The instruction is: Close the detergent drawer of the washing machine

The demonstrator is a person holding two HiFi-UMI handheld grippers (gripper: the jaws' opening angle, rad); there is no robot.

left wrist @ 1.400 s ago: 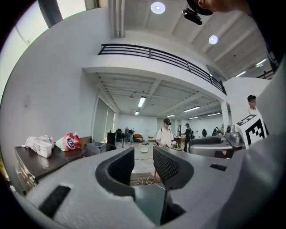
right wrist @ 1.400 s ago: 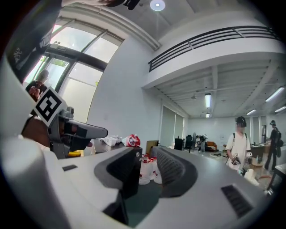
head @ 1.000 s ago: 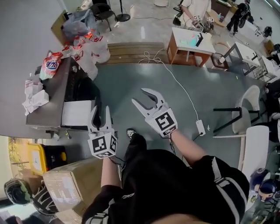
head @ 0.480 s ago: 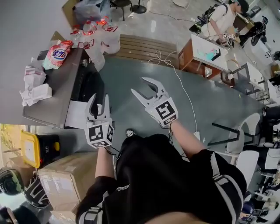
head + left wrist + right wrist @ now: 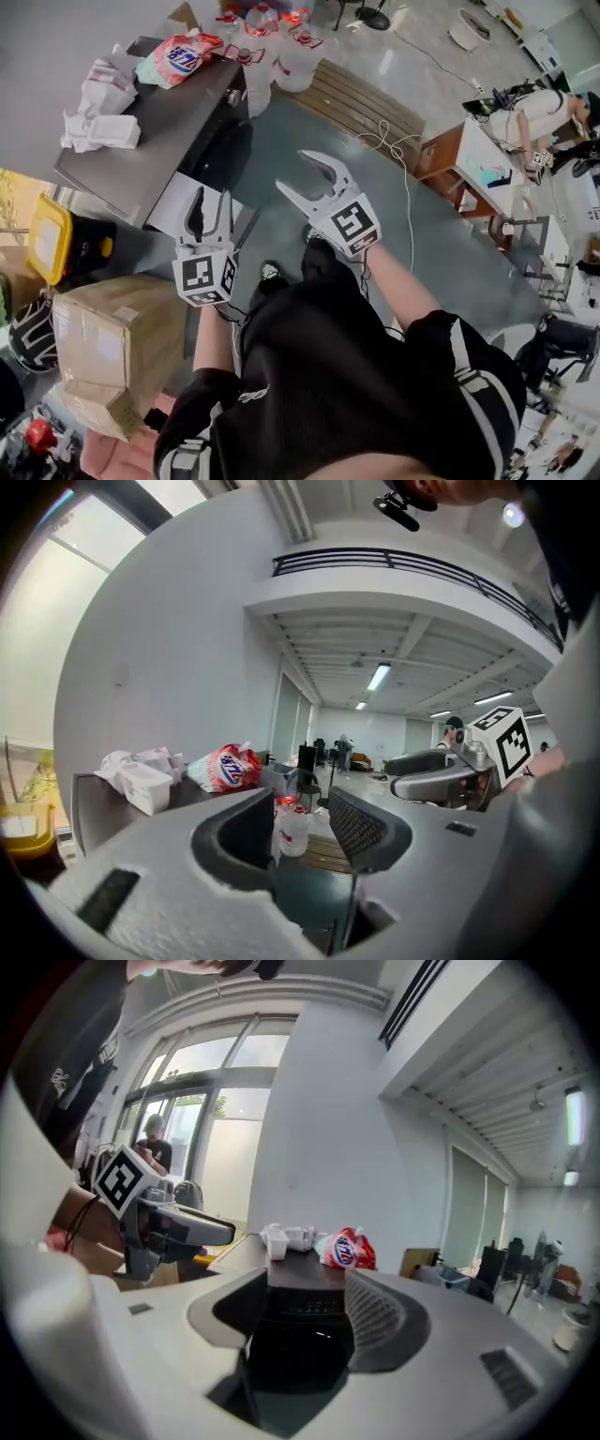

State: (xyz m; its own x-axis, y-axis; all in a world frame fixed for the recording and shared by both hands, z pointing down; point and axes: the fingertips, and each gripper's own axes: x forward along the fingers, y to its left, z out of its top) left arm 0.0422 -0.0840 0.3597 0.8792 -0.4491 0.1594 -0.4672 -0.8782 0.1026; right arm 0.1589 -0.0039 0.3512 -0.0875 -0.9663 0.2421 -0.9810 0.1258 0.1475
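Observation:
The washing machine stands at the upper left of the head view, with a grey top and a dark front. A white slab, which looks like the detergent drawer, juts out from its front. My left gripper hovers just over the drawer's near edge. Its jaws are opening with nothing between them. My right gripper hangs to the right over the floor, jaws opening and empty. In the right gripper view the machine's dark front fills the gap between the jaws. In the left gripper view the empty gripper points along the machine's top.
A detergent bag, tissues and wrappers lie on the machine top. Bottles and a wooden pallet stand beyond it. A cardboard box and a yellow bin sit at the left. A white cable runs over the floor.
Both grippers have moved toward the washing machine. The left one now sits over the white drawer's edge. Both pairs of jaws stand wider apart than before.

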